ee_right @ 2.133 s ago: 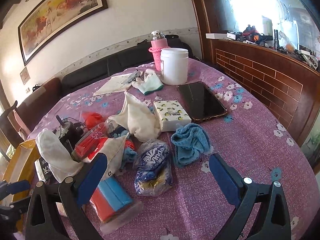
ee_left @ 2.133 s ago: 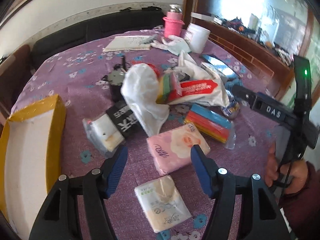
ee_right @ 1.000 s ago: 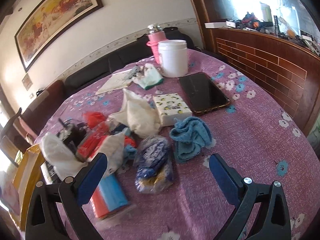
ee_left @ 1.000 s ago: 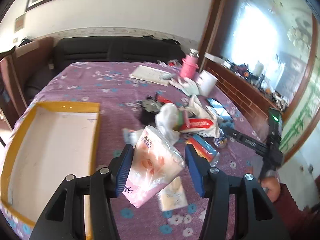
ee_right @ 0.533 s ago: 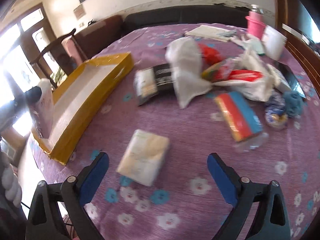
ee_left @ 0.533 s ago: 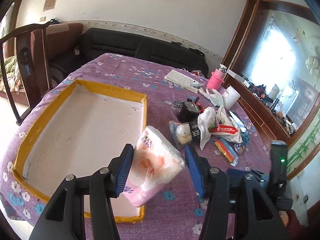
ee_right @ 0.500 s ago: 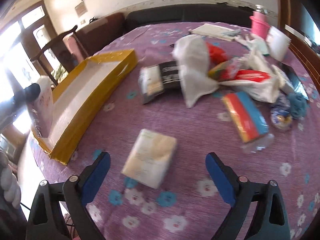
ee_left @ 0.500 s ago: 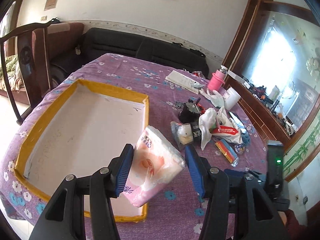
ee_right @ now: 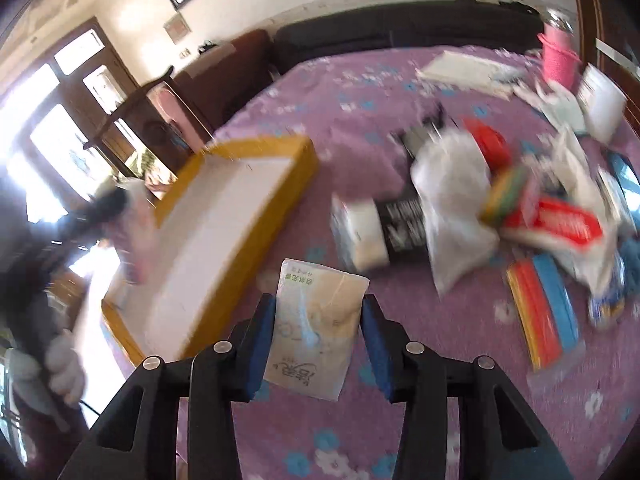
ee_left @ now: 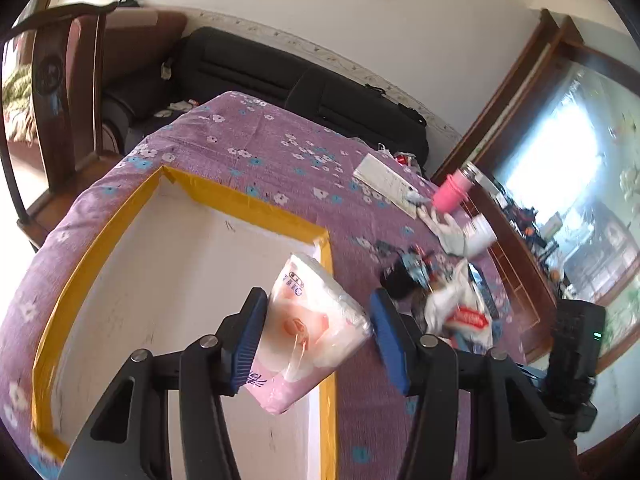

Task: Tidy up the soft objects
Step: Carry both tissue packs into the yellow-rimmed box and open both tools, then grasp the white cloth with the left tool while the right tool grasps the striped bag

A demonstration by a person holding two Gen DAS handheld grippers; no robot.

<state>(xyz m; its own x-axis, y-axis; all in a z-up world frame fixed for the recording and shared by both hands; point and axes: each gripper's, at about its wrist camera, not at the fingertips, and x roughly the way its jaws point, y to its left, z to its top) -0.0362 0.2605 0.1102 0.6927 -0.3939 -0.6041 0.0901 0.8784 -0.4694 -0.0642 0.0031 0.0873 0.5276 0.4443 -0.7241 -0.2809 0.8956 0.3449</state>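
Observation:
My left gripper (ee_left: pixel 318 332) is shut on a pink tissue pack (ee_left: pixel 310 336) and holds it in the air over the right edge of the yellow-rimmed white box (ee_left: pixel 132 280). My right gripper (ee_right: pixel 318 332) is shut on a beige tissue pack (ee_right: pixel 314 328), held just above the purple tablecloth beside the box (ee_right: pixel 224 240). The left gripper with its pink pack shows blurred at the far left of the right wrist view (ee_right: pixel 120 216).
A pile of soft things lies right of the box: white plastic bags (ee_right: pixel 452 208), a black-and-white pack (ee_right: pixel 380 232), a red-and-blue pack (ee_right: pixel 544 316), sponges. A pink flask (ee_left: pixel 452 196), white jar (ee_right: pixel 600 96) and papers (ee_left: pixel 384 184) stand at the back. A chair (ee_left: pixel 60 92) is left.
My left gripper has carried the pink pack further over the box. My right gripper has closed on the beige tissue pack, which lay on the cloth before, and lifted it.

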